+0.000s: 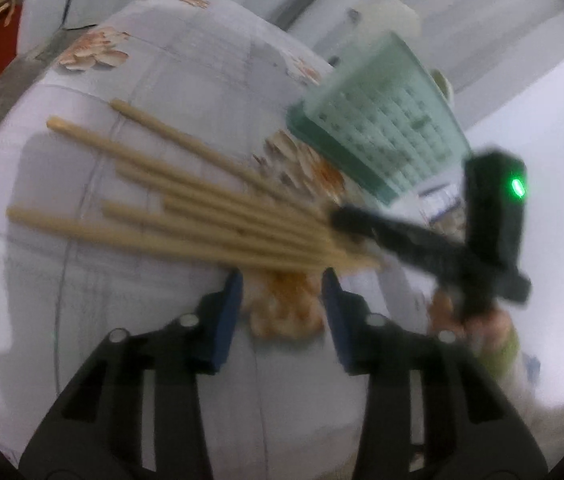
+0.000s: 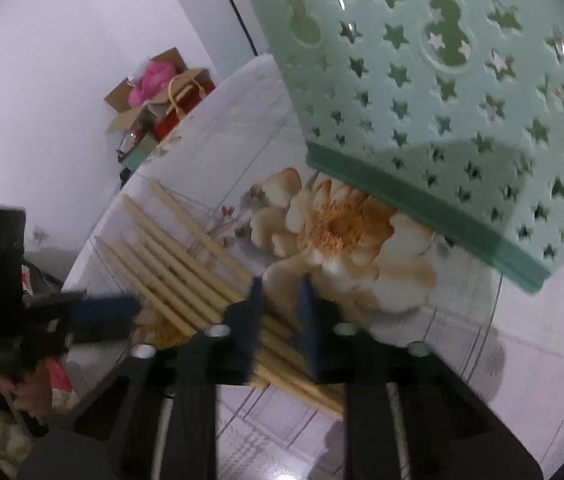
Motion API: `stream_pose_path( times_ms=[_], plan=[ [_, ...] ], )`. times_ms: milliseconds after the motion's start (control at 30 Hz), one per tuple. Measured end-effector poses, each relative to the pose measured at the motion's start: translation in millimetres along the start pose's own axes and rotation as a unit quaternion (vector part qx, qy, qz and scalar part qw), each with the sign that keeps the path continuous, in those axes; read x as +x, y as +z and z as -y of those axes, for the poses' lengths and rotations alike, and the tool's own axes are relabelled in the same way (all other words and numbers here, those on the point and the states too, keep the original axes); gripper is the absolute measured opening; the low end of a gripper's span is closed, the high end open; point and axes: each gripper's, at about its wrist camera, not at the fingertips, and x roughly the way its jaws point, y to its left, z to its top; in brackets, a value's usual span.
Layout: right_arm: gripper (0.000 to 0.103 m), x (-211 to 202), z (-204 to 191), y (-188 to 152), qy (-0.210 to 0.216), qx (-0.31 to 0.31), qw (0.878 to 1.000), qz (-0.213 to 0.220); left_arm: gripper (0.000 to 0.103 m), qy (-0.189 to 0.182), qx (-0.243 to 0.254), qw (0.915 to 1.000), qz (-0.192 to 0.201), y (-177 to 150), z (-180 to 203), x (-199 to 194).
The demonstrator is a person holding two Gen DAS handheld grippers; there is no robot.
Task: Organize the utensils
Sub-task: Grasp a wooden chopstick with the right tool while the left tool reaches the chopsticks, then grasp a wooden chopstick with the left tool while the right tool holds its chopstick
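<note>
The left fingers (image 1: 222,320) stand apart with only the flowered cloth (image 1: 282,312) between their blue pads, released, their tips just short of the near ends of the chopsticks (image 1: 186,208). This left-wrist view is blurred throughout. The chopsticks are plain pale-wood sticks lying flat on the desk (image 1: 82,360), bunched at the near ends and fanned out at the far ones; blur makes an exact count uncertain. The right fingers (image 1: 345,218) reach in from the right over the bunched ends, too smeared to show any gap, and the hand (image 1: 489,328) behind them is a blur. The green basket (image 1: 381,128) stands on the desk just beyond, its far rim lost in glare. In the right-wrist view, the right fingers (image 2: 306,328) are nearly together, a narrow slot left between the pads. The chopsticks (image 2: 178,264) run under and across that slot, partly hidden by the fingers, and whether the pads actually pinch any stick cannot be told. The basket (image 2: 421,100), punched with star holes and with a darker green base, is cut off at the top and right. One left pad (image 2: 102,308) shows at the left edge, beside the chopsticks.
</note>
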Motion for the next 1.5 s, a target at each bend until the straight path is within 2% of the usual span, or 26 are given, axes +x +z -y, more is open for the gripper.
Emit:
stream_pose_path(
  times_ms=[33,167,433,533,867,967,1167,1267,1333,1367,1500],
  plan=[
    [0.012,0,0,-2,0.003,0.006,1.0,0.002,0.03,0.007,-0.002,1.0,0.003,4,-1,2],
    [0.007,-7,2,-16,0.013,0.036,0.999,-0.001,0.026,0.032,0.01,0.9994,0.008,19,3,10],
    [0.006,-9,-19,-47,0.037,0.075,0.996,-0.012,0.016,0.063,0.056,0.9964,0.004,32,13,22],
    [0.006,-11,-26,-54,0.03,0.076,0.997,-0.009,0.007,0.087,0.081,0.9929,0.001,28,17,23],
    [0.006,-42,6,-70,-0.027,0.104,0.994,0.019,0.007,0.135,0.107,0.985,0.001,26,22,21],
    [0.006,-50,12,-76,-0.039,0.109,0.993,0.02,0.0,0.146,0.12,0.9821,-0.002,21,26,20],
    [0.007,-62,24,-85,-0.044,0.125,0.991,0.009,0.0,0.162,0.13,0.9782,-0.01,4,21,5],
    [0.007,-70,31,-82,-0.04,0.125,0.991,0.014,0.0,0.14,0.114,0.9835,0.006,8,18,-5],
    [0.013,-71,29,-73,-0.049,0.116,0.992,0.018,0.015,0.137,0.107,0.9846,0.016,16,20,-6],
    [0.019,-70,27,-67,-0.053,0.107,0.993,0.022,0.018,0.134,0.107,0.985,0.02,20,22,-4],
    [0.022,-59,12,-48,-0.071,0.063,0.995,0.025,0.02,0.153,0.121,0.9808,0.013,31,31,14]
  ],
)
